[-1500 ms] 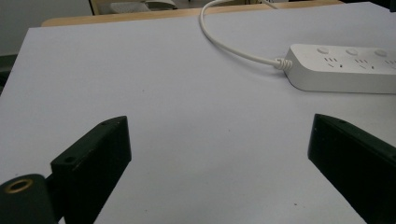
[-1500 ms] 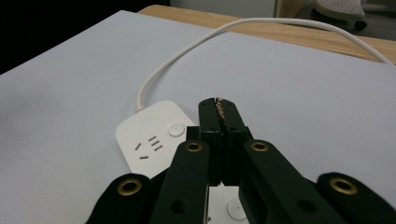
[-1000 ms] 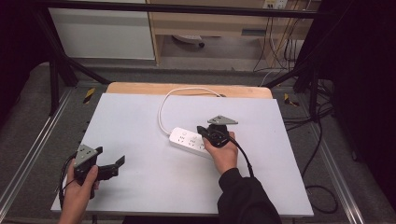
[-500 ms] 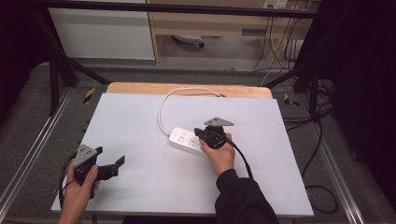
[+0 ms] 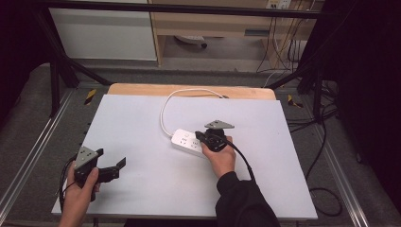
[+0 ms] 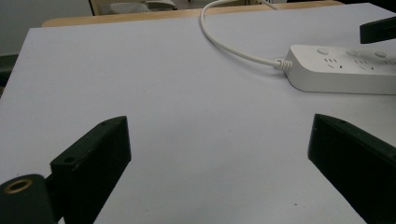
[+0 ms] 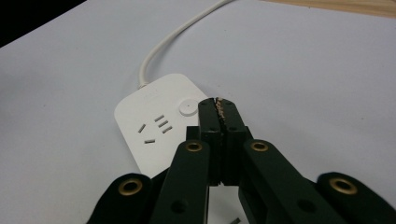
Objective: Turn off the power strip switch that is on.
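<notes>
Strip (image 5: 190,142) lies flat near table (image 5: 142,123) centre, its cord (image 5: 165,106) looping off toward 12 o'clock. Right gripper (image 5: 198,137) hovers over the strip's 3 o'clock half, jaws pressed together, nothing between, tips just beside the round button (image 7: 188,107). Left gripper (image 5: 118,165) rests at 8 o'clock, jaws wide, empty.

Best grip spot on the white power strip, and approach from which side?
Grip the power strip across its narrow width, from above, jaws on the long side walls near the cord end. It lies flat, so only the low sides offer parallel faces; the right gripper covers the other end.
</notes>
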Action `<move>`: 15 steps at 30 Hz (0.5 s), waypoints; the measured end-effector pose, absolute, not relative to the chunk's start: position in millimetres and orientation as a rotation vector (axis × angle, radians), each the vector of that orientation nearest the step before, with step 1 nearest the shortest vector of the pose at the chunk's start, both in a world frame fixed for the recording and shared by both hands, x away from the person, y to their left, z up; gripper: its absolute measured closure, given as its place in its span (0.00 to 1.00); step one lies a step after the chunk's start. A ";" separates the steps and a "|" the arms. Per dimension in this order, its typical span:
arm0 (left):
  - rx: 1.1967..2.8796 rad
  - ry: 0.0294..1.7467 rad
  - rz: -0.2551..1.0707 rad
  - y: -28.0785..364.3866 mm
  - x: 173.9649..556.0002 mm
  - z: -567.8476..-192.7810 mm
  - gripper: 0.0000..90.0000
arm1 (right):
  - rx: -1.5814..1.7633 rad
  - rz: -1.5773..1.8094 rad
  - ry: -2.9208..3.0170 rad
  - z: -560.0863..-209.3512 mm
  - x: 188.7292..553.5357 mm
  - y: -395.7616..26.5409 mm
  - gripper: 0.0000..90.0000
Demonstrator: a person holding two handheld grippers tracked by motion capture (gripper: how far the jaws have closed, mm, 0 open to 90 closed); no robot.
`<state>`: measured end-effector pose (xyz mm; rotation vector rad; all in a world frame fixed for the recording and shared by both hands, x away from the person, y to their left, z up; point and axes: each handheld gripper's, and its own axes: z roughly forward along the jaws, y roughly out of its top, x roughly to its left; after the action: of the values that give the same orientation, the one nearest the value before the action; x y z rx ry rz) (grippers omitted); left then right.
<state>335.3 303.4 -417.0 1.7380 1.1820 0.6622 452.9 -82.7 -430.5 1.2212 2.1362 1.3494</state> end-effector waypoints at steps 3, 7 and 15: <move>1.737 1.183 0.660 303.5 335.5 -417.2 0.07 | 1.229 1.348 2.134 -431.7 453.2 -81.2 1.00; 1.737 1.183 0.660 303.7 335.4 -417.0 0.07 | 1.233 1.340 2.138 -434.0 454.2 -80.5 1.00; 1.736 1.184 0.660 303.9 335.4 -417.0 0.07 | 1.241 1.320 2.136 -436.5 455.3 -80.1 1.00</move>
<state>335.4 303.9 -417.0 1.7364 1.1835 0.6596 455.3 -80.1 -436.5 1.2410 2.1359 1.3199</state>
